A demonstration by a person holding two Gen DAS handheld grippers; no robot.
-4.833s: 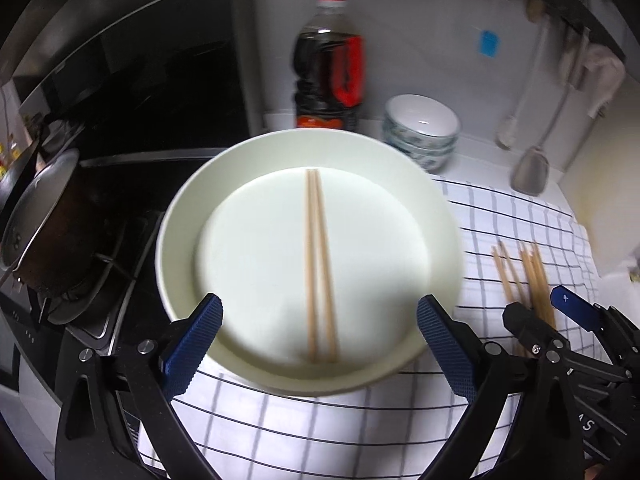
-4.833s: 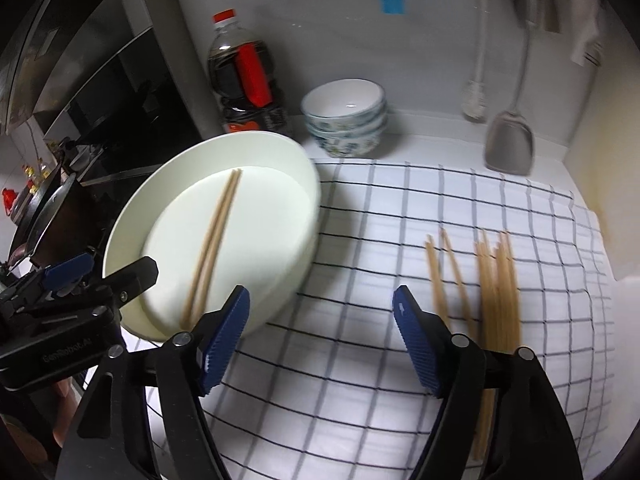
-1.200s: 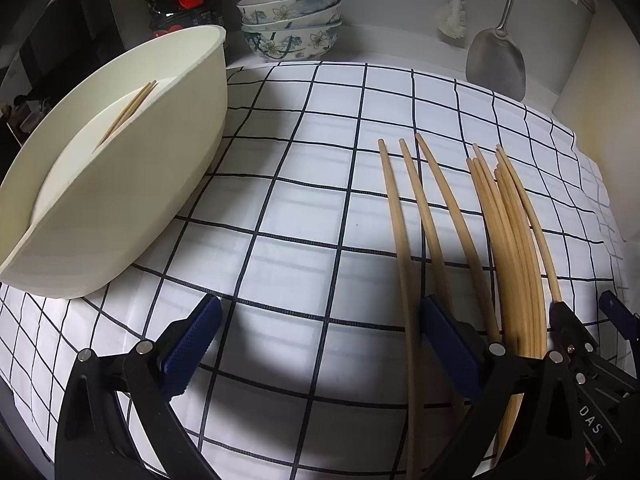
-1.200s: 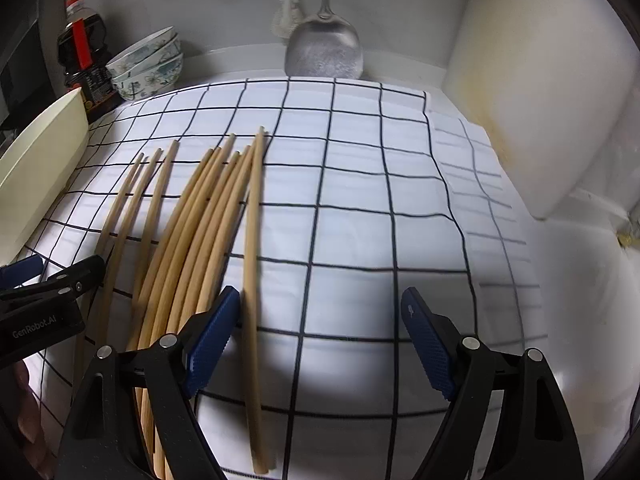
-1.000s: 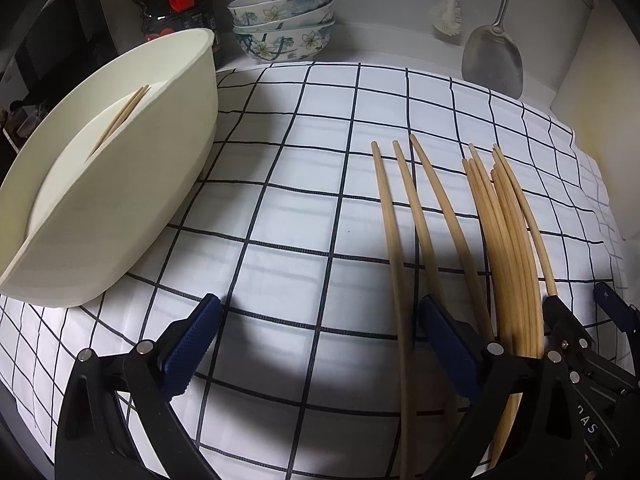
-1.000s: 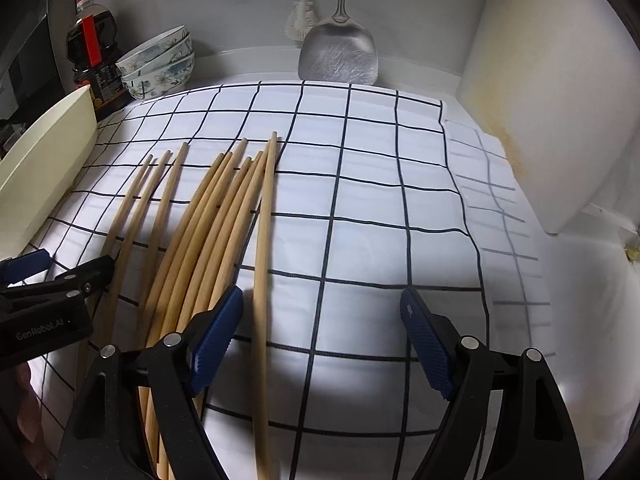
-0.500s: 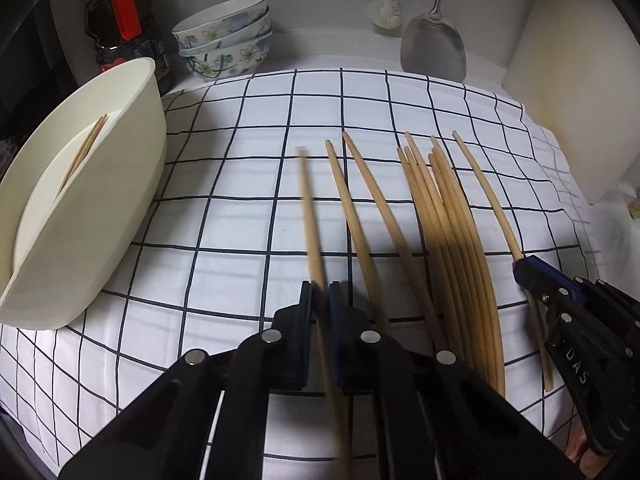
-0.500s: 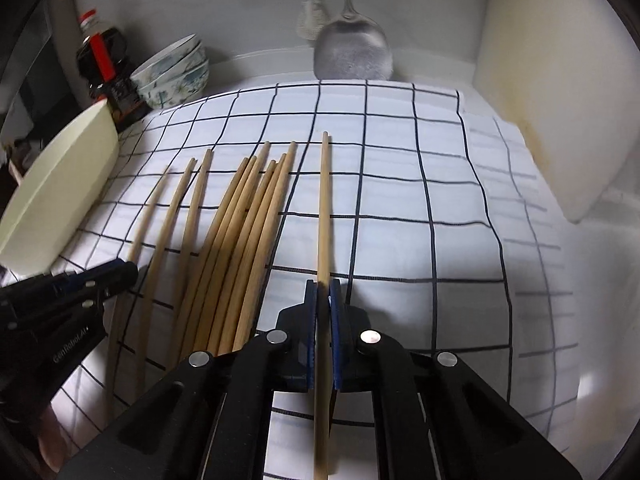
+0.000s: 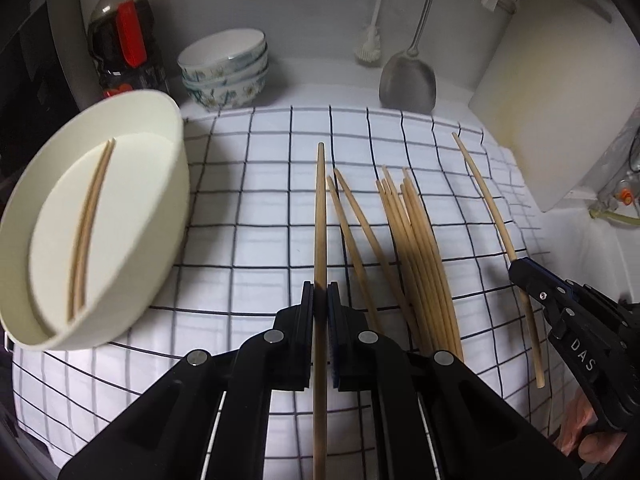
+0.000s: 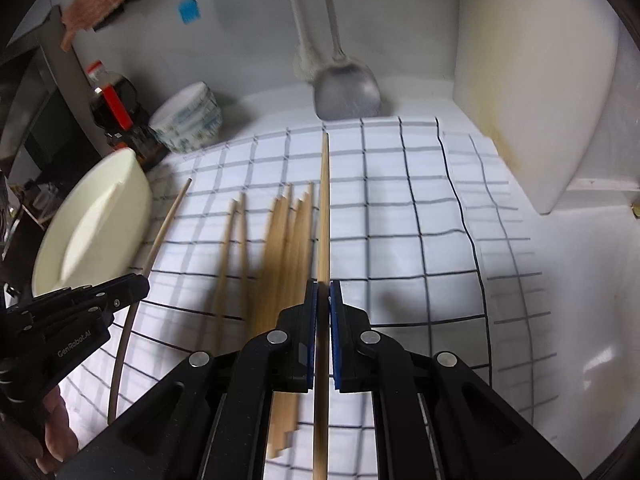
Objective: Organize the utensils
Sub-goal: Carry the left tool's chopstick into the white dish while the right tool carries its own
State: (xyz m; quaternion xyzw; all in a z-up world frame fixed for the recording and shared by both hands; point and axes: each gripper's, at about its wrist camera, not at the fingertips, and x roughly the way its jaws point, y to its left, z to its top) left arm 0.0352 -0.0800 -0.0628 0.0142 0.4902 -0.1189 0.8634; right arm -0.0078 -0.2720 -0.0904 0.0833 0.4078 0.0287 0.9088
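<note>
My left gripper is shut on one wooden chopstick and holds it above the checked cloth. My right gripper is shut on another chopstick, also lifted. Each gripper shows in the other's view: the right gripper with its chopstick, the left gripper with its chopstick. Several loose chopsticks lie on the cloth between them, also in the right wrist view. A cream bowl at the left holds two chopsticks.
A stack of patterned bowls and a dark sauce bottle stand at the back left. A metal spatula and a brush hang on the back wall. A white cutting board leans at the right.
Both grippers were open low over the loose chopsticks a second ago. Each has since shut on one chopstick and lifted it off the cloth.
</note>
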